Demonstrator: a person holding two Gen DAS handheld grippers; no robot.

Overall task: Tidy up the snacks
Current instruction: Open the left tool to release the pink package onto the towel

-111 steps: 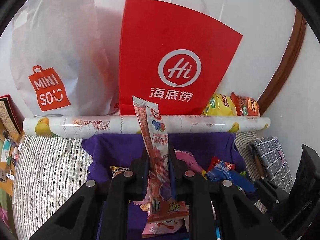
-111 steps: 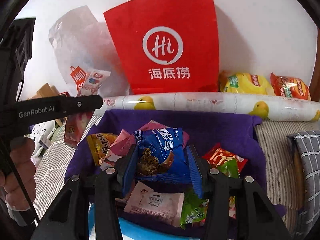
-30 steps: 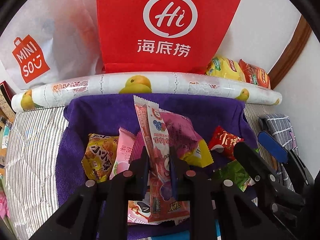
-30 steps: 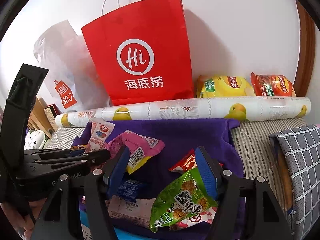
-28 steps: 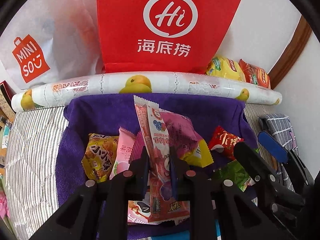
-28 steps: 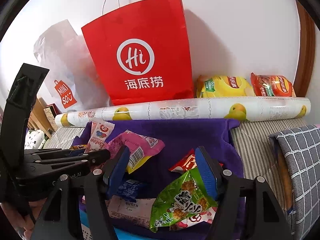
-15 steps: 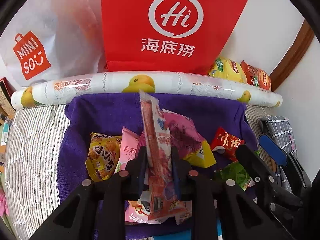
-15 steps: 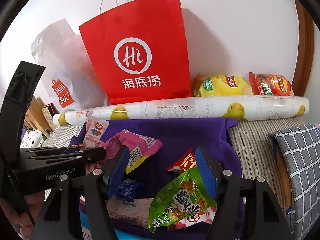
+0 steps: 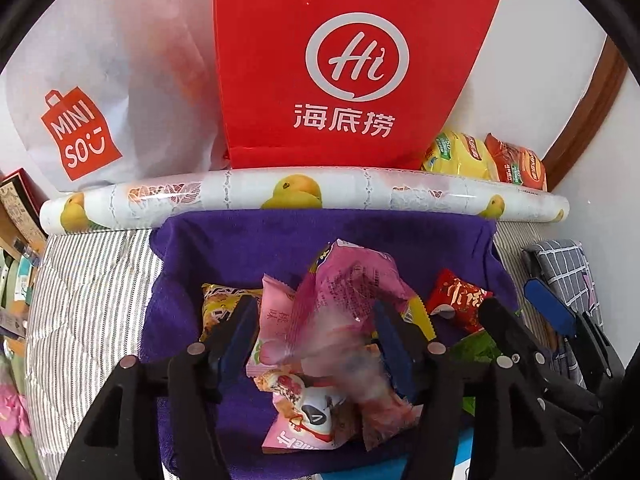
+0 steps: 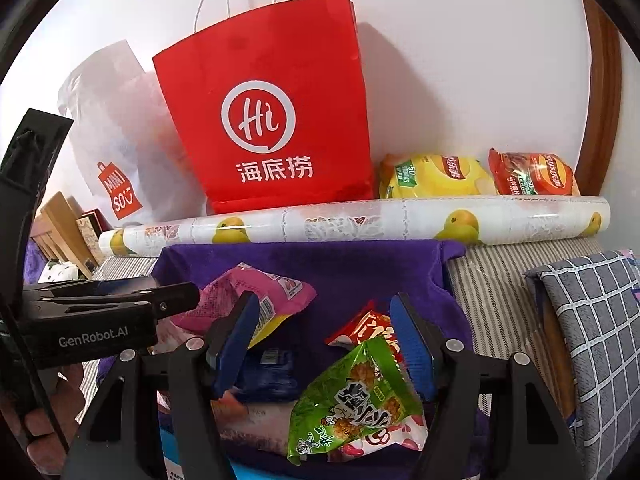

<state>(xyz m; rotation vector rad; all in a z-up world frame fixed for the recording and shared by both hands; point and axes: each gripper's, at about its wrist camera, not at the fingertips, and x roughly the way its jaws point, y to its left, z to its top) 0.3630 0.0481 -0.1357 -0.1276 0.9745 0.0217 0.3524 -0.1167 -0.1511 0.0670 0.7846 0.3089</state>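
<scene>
Snack packets lie heaped on a purple cloth (image 9: 248, 240). My left gripper (image 9: 314, 316) hovers over the heap with its jaws opening. A long pink strip packet (image 9: 348, 364) is blurred between them, slipping down free of the pads onto a magenta packet (image 9: 352, 280) and a pale pink one (image 9: 276, 320). My right gripper (image 10: 324, 308) stands open over the cloth, pressing on nothing. A green packet (image 10: 356, 396) lies just below it, a red packet (image 10: 368, 330) behind that, and a blue packet (image 10: 268, 376) by its left finger. The left gripper (image 10: 176, 296) shows side-on at the left.
A red paper bag (image 9: 344, 64) and a white plastic bag (image 9: 112, 80) stand against the wall. A fruit-printed roll (image 9: 296, 196) lies along the cloth's far edge, with yellow (image 10: 436, 176) and red (image 10: 536, 174) chip bags behind it. A grey checked cushion (image 10: 592, 328) sits right, on striped bedding (image 9: 88, 300).
The left jaws have spread apart and the pink strip packet, held upright before, has tipped and dropped toward the heap. The right gripper has stayed put.
</scene>
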